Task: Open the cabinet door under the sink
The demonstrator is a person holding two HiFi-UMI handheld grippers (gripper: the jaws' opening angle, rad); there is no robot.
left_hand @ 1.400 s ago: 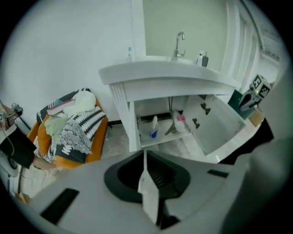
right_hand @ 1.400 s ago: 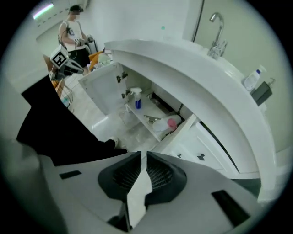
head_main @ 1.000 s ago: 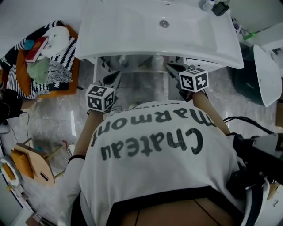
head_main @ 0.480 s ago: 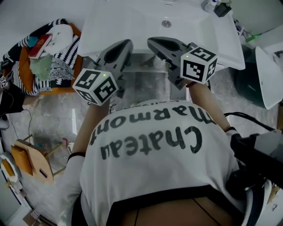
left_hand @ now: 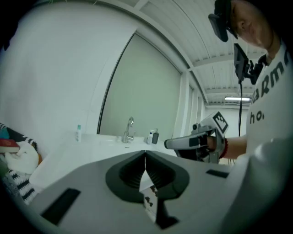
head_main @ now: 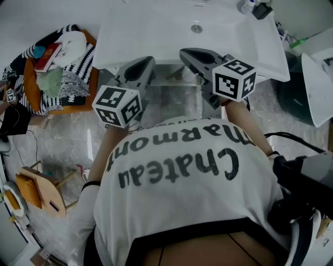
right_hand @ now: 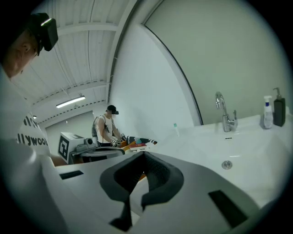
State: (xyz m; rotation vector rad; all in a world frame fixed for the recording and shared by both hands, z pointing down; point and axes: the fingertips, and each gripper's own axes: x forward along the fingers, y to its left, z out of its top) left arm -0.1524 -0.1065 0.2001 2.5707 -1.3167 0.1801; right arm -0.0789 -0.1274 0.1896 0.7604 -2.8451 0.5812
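The white sink basin [head_main: 156,36] fills the top of the head view, with its drain [head_main: 196,28] near the back. Below its front rim, part of the cabinet [head_main: 174,98] shows between my two grippers; its door is hidden by them and by the basin. My left gripper [head_main: 148,63] and right gripper [head_main: 185,53] are raised side by side at the basin's front edge, both shut with nothing held. In the left gripper view my jaws [left_hand: 145,157] meet in front of the faucet [left_hand: 129,130]. In the right gripper view the jaws [right_hand: 144,157] are also together.
A basket of striped clothes [head_main: 52,67] stands on the floor at the left, and a wooden stool [head_main: 39,189] lies nearer me. Bottles [head_main: 255,8] stand on the sink's back right corner. A dark bin [head_main: 291,93] sits at the right. Another person [right_hand: 106,125] stands far behind.
Both grippers have risen from below the sink's rim to the level of the basin's front edge, mostly in the first half second; since then they have barely moved.
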